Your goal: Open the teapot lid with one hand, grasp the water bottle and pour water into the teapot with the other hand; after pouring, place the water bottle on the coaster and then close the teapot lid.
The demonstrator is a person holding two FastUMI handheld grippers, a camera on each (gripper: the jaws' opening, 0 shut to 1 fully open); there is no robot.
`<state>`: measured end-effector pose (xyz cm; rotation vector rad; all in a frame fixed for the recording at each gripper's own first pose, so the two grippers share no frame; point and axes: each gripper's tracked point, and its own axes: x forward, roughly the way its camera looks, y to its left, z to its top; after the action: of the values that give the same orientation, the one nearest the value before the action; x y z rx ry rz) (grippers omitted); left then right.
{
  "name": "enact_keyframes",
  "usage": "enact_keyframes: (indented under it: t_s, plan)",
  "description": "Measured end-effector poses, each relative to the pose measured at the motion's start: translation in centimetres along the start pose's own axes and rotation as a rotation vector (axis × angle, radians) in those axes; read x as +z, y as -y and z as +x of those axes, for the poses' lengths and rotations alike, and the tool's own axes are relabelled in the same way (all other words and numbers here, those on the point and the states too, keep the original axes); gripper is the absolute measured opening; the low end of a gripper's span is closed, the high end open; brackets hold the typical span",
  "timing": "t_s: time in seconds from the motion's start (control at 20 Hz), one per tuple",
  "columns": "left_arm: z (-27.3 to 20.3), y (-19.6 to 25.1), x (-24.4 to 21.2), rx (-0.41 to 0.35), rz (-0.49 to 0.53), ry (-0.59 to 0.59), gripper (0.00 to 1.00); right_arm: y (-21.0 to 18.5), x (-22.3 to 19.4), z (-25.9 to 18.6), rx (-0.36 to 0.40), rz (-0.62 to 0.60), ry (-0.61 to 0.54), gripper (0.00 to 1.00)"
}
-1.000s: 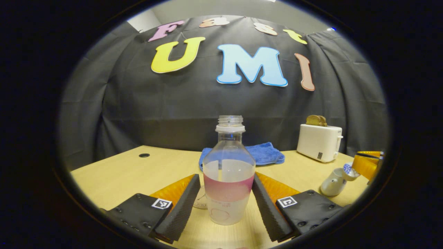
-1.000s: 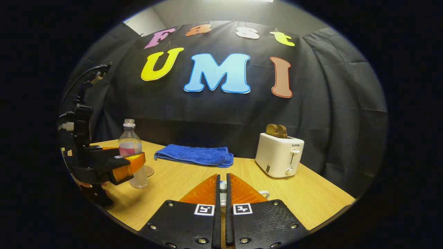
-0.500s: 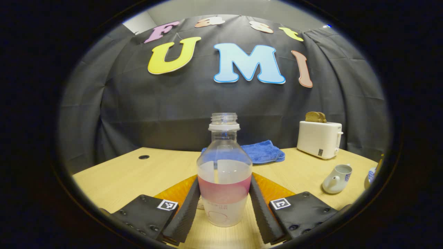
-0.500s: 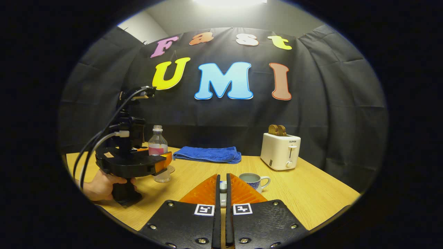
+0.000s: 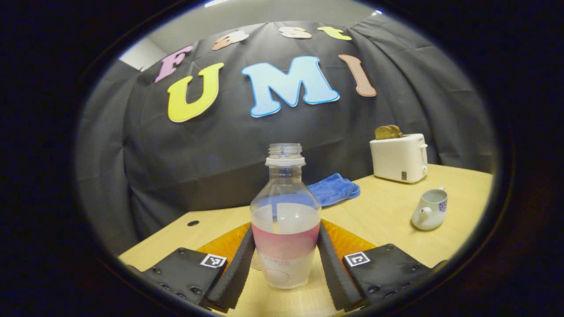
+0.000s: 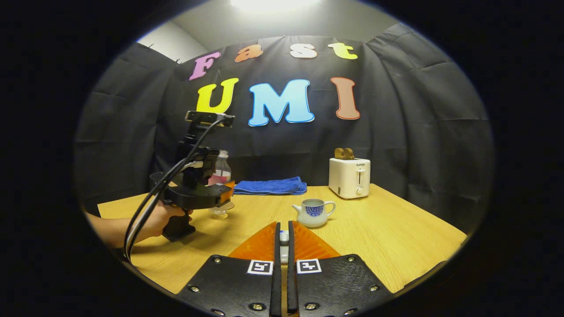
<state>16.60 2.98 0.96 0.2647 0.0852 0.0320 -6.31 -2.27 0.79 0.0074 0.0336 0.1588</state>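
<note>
A clear uncapped water bottle [image 5: 285, 220] with a pink band, about half full, stands between my left gripper's [image 5: 285, 264] fingers, and both press on its sides. The right gripper view has that left gripper [image 6: 200, 193] in a person's hand, around the bottle [image 6: 220, 172]. A round coaster [image 5: 255, 262] peeks out behind the bottle's base. The white teapot [image 5: 429, 210] with a blue pattern sits open at the right, also seen as the teapot [image 6: 313, 212] ahead of my right gripper [image 6: 282, 226]. That gripper is shut on the small teapot lid [image 6: 284, 238], held back from the pot.
A white toaster [image 6: 350, 178] with toast stands at the back right of the wooden table [image 6: 396, 237]. A folded blue towel [image 6: 271, 186] lies along the back wall behind the bottle. A small dark hole [image 5: 192, 223] marks the table's left part.
My left gripper went from open around the bottle to shut on it, and its view has tilted. My right gripper drew back from the teapot with the lid.
</note>
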Motion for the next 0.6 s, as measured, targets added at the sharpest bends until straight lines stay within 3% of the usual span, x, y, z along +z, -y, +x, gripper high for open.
enact_keyframes:
  t_s: [0.2,0.35,0.6]
  plan:
    - [-0.1,3.2,0.3,-0.037,0.275,-0.015,0.87,-0.4,-1.6,-2.4,0.013,0.013,-0.015,0.05]
    - [0.1,5.1,0.2,-0.067,0.372,-0.018,0.86,-0.6,-2.7,-3.1,0.018,0.052,-0.047,0.05]
    - [1.3,9.0,1.2,-0.107,0.706,0.000,0.87,-0.1,-3.6,-3.5,0.012,0.051,-0.059,0.05]
